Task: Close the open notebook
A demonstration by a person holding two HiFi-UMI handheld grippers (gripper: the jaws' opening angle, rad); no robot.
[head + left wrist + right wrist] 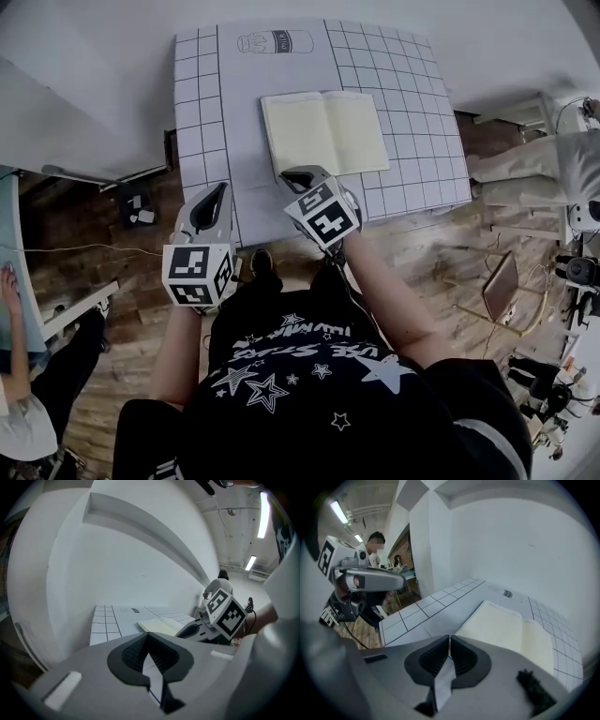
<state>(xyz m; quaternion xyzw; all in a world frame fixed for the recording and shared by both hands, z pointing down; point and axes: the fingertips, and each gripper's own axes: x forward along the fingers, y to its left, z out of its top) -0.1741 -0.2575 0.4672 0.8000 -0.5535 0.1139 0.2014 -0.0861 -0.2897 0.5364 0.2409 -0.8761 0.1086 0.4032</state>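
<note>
Table [202,112]: white top, black grid on left and right strips, plain band down middle. Bottle drawing [275,41] printed at far edge. Far side against white wall. Stands on wood floor [422,253]. Notebook [323,131] lies open and flat on top, blank cream pages up, right of centre, toward near edge.

The notebook [325,131] shows pale cream pages on a white worktop [202,103] ruled with a black grid. My left claw [220,187] and right claw [294,174] are grey, their cubes patterned in black-and-white squares.
</note>
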